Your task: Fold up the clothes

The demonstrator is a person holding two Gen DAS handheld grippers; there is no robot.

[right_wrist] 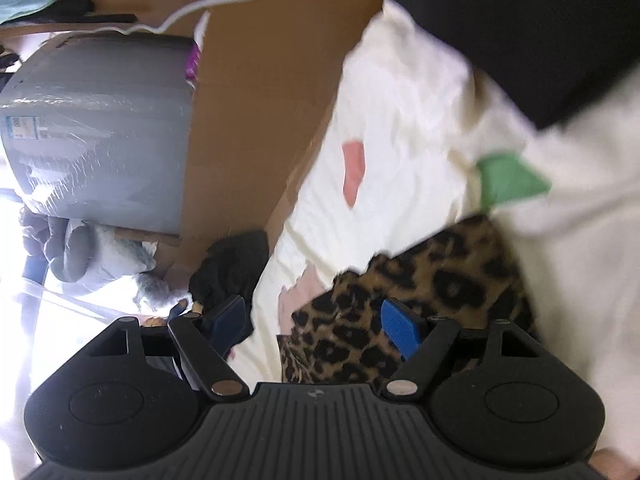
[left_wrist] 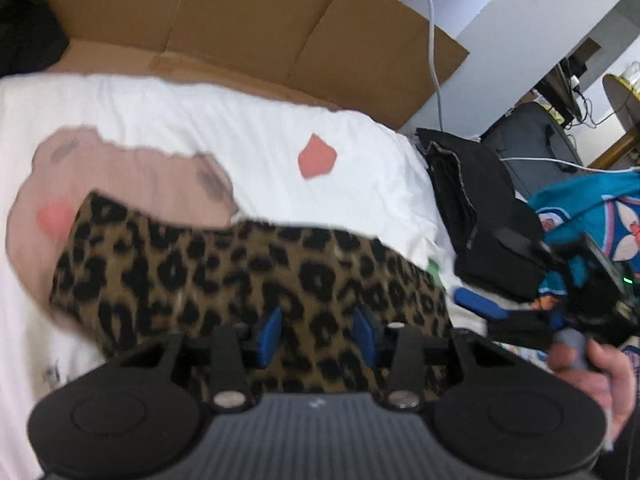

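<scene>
A leopard-print garment [left_wrist: 248,272] lies on a white bedspread [left_wrist: 200,120] that has pink, red and green patches. My left gripper [left_wrist: 319,328] hangs just over the near part of the garment. Its blue pads [left_wrist: 272,328] stand apart, and flat leopard cloth shows in the gap between them. In the right wrist view the same garment [right_wrist: 420,292] lies under the right-hand finger of my right gripper [right_wrist: 314,324]. That gripper's jaws are spread wide with nothing pinched. The right gripper [left_wrist: 580,280] also shows in the left wrist view at the right edge, held by a hand [left_wrist: 592,376].
Flattened cardboard [left_wrist: 240,20] stands behind the bed. Black folded clothes [left_wrist: 472,200] and a teal printed garment [left_wrist: 592,200] lie at the bed's right. A grey wrapped bin [right_wrist: 100,132] and a dark cloth [right_wrist: 228,264] sit beside the bed. Black fabric [right_wrist: 520,20] lies on the bed's far corner.
</scene>
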